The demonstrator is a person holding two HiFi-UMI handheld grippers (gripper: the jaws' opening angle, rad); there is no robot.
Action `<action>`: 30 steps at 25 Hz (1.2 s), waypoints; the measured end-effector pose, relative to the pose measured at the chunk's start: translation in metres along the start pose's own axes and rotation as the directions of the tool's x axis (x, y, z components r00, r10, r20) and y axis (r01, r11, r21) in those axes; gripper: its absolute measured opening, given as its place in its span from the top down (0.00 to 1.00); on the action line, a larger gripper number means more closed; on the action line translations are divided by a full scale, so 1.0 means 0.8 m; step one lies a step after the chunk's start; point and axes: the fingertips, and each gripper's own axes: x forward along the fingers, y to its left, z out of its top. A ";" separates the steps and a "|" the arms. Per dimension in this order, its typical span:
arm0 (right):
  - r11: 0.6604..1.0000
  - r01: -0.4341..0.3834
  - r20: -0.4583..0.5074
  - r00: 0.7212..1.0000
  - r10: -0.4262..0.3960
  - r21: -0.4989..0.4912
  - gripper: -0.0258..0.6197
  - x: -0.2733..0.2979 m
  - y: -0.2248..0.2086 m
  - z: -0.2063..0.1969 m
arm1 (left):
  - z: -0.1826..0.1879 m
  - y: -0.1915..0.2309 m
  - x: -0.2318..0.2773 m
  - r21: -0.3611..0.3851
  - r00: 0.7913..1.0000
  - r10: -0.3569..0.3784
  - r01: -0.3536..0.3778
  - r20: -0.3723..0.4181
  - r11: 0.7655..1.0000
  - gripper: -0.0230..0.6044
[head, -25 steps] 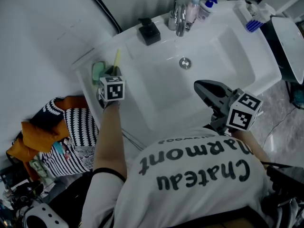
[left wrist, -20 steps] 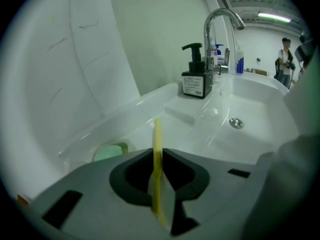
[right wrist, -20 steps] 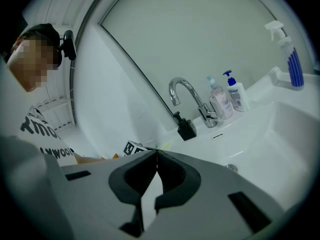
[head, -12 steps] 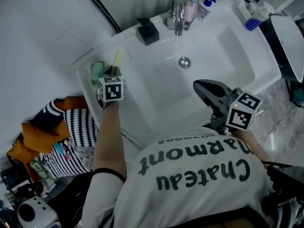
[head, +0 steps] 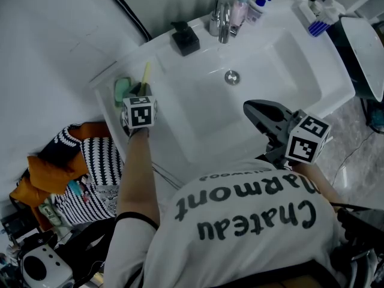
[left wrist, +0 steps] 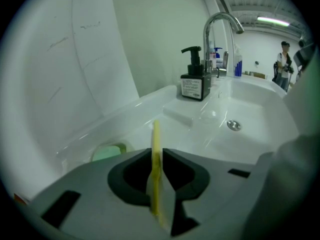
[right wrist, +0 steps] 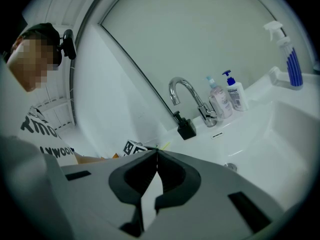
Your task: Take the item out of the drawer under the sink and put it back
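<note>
A thin yellow flat item (head: 146,72) sticks out of my left gripper (head: 142,90) over the sink's left ledge. In the left gripper view the jaws press on this yellow item (left wrist: 156,134) from both sides, so my left gripper (left wrist: 156,153) is shut on it. A pale green soap-like piece (head: 122,89) lies on the ledge just left of it. My right gripper (head: 249,107) hangs over the basin's front rim, and in the right gripper view its jaws (right wrist: 156,152) meet with nothing between them. No drawer is in view.
The white sink (head: 282,71) has a drain (head: 232,77), a chrome faucet (head: 223,18), a black soap dispenser (head: 186,39) and bottles (head: 255,6) at the back. A spray bottle (head: 321,18) stands at the right. Clothes (head: 78,167) are piled on the floor at the left.
</note>
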 end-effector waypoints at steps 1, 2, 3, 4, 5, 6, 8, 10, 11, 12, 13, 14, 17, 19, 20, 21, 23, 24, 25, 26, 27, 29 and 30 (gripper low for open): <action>1.000 0.000 0.000 1.000 0.000 -0.001 0.94 0.000 0.000 0.000 | 0.000 0.000 0.000 0.002 1.000 -0.001 0.001 0.001 1.000 0.88; 1.000 0.000 0.000 1.000 0.000 -0.001 0.94 -0.001 0.000 0.000 | 0.001 0.000 -0.001 0.002 1.000 -0.001 0.001 0.004 1.000 0.88; 1.000 0.000 0.001 1.000 0.000 -0.001 0.94 -0.001 0.000 0.000 | 0.002 0.000 -0.001 0.001 1.000 -0.002 0.002 0.006 1.000 0.88; 1.000 0.000 0.002 1.000 0.000 -0.002 0.94 0.000 0.000 0.000 | 0.002 0.000 -0.001 0.000 1.000 -0.003 0.003 0.009 1.000 0.88; 1.000 -0.001 0.002 1.000 0.001 -0.002 0.94 0.000 0.000 0.001 | 0.003 0.000 -0.001 -0.002 1.000 -0.005 0.005 0.011 1.000 0.88; 1.000 -0.001 0.002 1.000 0.001 -0.003 0.94 0.000 0.000 0.001 | 0.004 0.000 -0.001 -0.004 1.000 -0.007 0.007 0.013 1.000 0.88; 1.000 -0.002 0.003 1.000 0.002 -0.004 0.94 0.001 0.001 0.001 | 0.004 0.000 -0.002 -0.006 1.000 -0.008 0.008 0.016 1.000 0.88; 1.000 -0.003 0.004 1.000 0.003 -0.006 0.94 0.000 0.001 0.001 | 0.003 0.001 -0.002 -0.007 1.000 -0.007 0.008 0.018 1.000 0.88; 1.000 -0.003 0.004 1.000 0.003 -0.006 0.94 0.000 0.001 0.001 | 0.002 0.001 -0.001 -0.008 1.000 -0.007 0.007 0.016 1.000 0.88; 1.000 -0.002 0.004 1.000 0.002 -0.006 0.94 0.000 0.001 0.001 | 0.001 0.001 0.000 -0.010 1.000 -0.007 0.008 0.015 1.000 0.88; 1.000 -0.001 0.004 1.000 0.001 -0.005 0.94 -0.001 0.000 0.001 | 0.002 0.001 -0.001 -0.011 1.000 -0.008 0.008 0.016 1.000 0.88; 1.000 0.000 0.005 1.000 0.000 -0.004 0.94 -0.001 0.000 0.001 | 0.003 0.001 -0.001 -0.011 1.000 -0.007 0.007 0.019 1.000 0.88; 1.000 0.002 0.006 1.000 -0.002 -0.005 0.94 -0.002 -0.001 0.002 | 0.006 0.005 -0.004 -0.022 1.000 0.004 -0.004 0.021 1.000 0.88; 1.000 0.000 0.006 1.000 0.000 -0.007 0.94 -0.003 0.000 0.001 | 0.007 0.009 -0.007 -0.033 1.000 0.018 -0.017 0.025 0.999 0.88; 1.000 -0.001 0.006 1.000 0.001 -0.008 0.94 -0.004 0.000 0.001 | 0.008 0.010 -0.010 -0.035 0.999 0.023 -0.022 0.029 0.999 0.88; 1.000 -0.002 0.006 1.000 0.002 -0.009 0.94 -0.004 0.001 0.001 | 0.010 0.011 -0.013 -0.036 0.999 0.027 -0.026 0.032 0.999 0.88; 1.000 -0.003 0.007 1.000 0.003 -0.010 0.94 -0.005 0.002 0.001 | 0.011 0.014 -0.016 -0.043 0.999 0.035 -0.033 0.036 0.999 0.88; 1.000 -0.004 0.008 1.000 0.004 -0.010 0.94 -0.006 0.003 0.002 | 0.012 0.016 -0.017 -0.048 0.999 0.038 -0.036 0.038 0.998 0.88; 1.000 -0.005 0.008 1.000 0.005 -0.011 0.94 -0.006 0.004 0.002 | 0.012 0.017 -0.018 -0.051 0.998 0.040 -0.038 0.041 0.998 0.88; 1.000 -0.007 0.008 1.000 0.007 -0.013 0.94 -0.006 0.004 0.002 | 0.013 0.017 -0.020 -0.051 0.998 0.042 -0.040 0.045 0.998 0.88; 1.000 -0.010 0.008 1.000 0.010 -0.014 0.94 -0.006 0.006 0.002 | 0.015 0.017 -0.022 -0.049 0.998 0.043 -0.041 0.050 0.998 0.88; 1.000 -0.015 0.006 1.000 0.016 -0.018 0.94 -0.007 0.009 0.001 | 0.019 0.017 -0.029 -0.049 0.997 0.046 -0.043 0.065 0.998 0.88; 1.000 -0.018 0.006 1.000 0.018 -0.020 0.94 -0.007 0.010 0.000 | 0.021 0.017 -0.032 -0.052 0.996 0.048 -0.044 0.075 0.998 0.88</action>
